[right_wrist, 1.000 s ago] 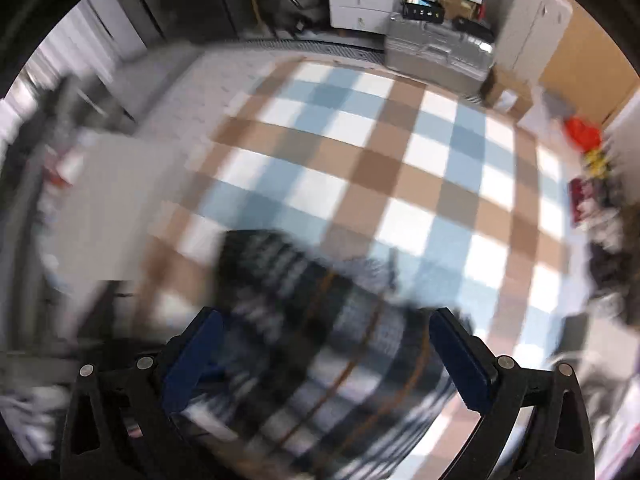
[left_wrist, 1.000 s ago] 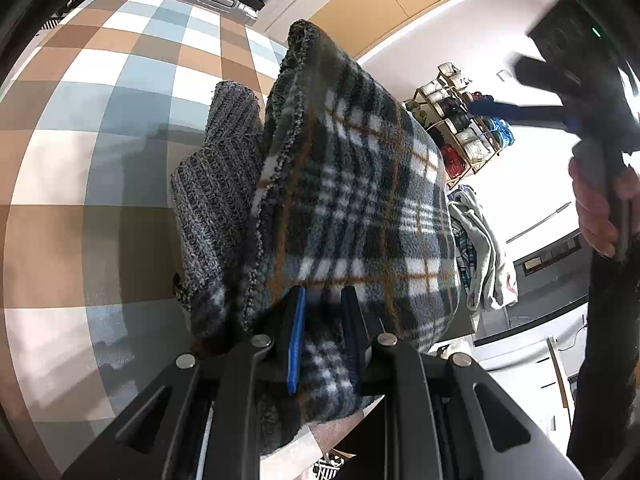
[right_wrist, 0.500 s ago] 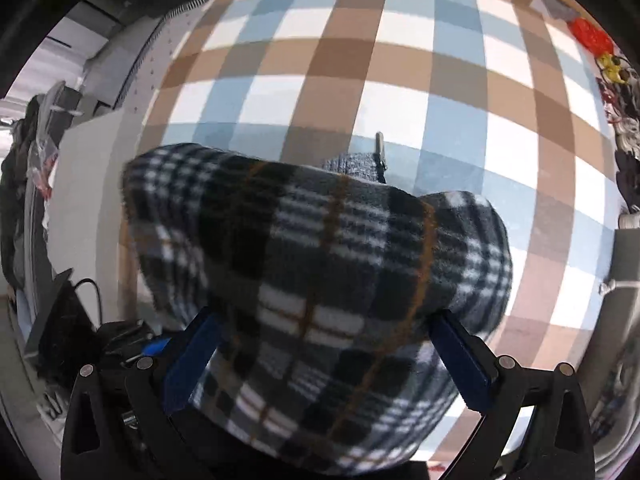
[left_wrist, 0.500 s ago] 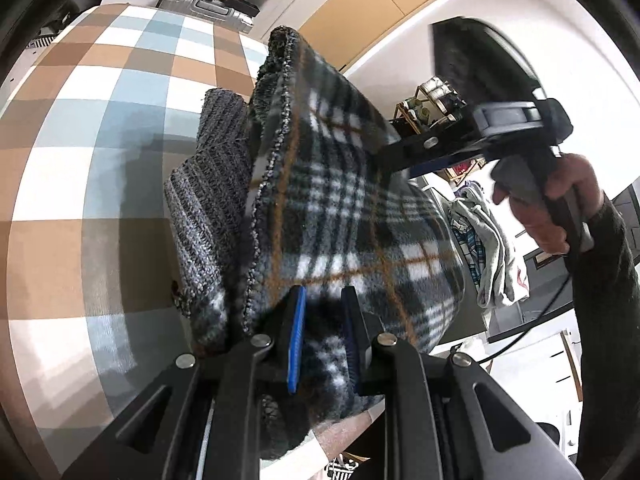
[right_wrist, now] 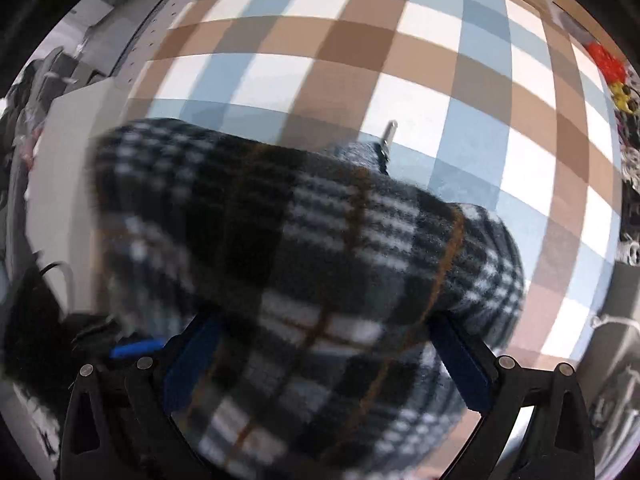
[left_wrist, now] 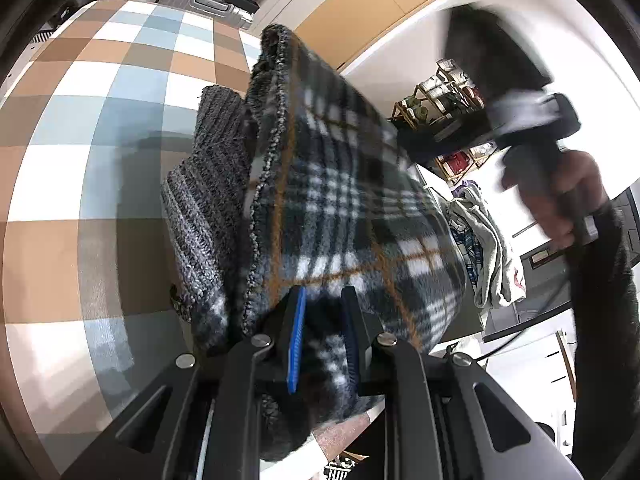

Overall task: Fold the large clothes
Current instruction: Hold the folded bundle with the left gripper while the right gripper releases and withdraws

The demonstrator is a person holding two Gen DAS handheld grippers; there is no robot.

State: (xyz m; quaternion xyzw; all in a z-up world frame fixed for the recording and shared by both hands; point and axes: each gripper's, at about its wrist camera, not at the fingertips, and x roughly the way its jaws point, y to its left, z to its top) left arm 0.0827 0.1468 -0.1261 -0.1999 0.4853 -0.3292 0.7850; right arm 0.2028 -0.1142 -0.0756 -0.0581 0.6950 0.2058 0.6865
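A black, white and orange plaid fleece garment (left_wrist: pixel 352 208) with a grey knit part (left_wrist: pixel 200 208) is bunched at the near edge of the checked table (left_wrist: pixel 80 160). My left gripper (left_wrist: pixel 320 336) is shut on a fold of the plaid fleece. The right gripper (left_wrist: pixel 424 140), held in a person's hand (left_wrist: pixel 568 200), comes onto the fleece from the upper right, blurred. In the right wrist view the right gripper (right_wrist: pixel 326 360) points down, open wide, its blue fingers (right_wrist: pixel 192 356) straddling the bulging plaid garment (right_wrist: pixel 320 248). A metal zipper pull (right_wrist: pixel 388 136) sticks out beyond it.
The brown, blue and white checked tablecloth (right_wrist: pixel 360 40) stretches away beyond the garment. Off the table's right side lie a heap of light clothes (left_wrist: pixel 488 248) and a wooden shelf (left_wrist: pixel 440 92). A silver case (left_wrist: pixel 208 0) and drawers stand at the far end.
The right gripper has come down over the plaid garment until its open fingers straddle the bulge. The left gripper has kept its hold and its place.
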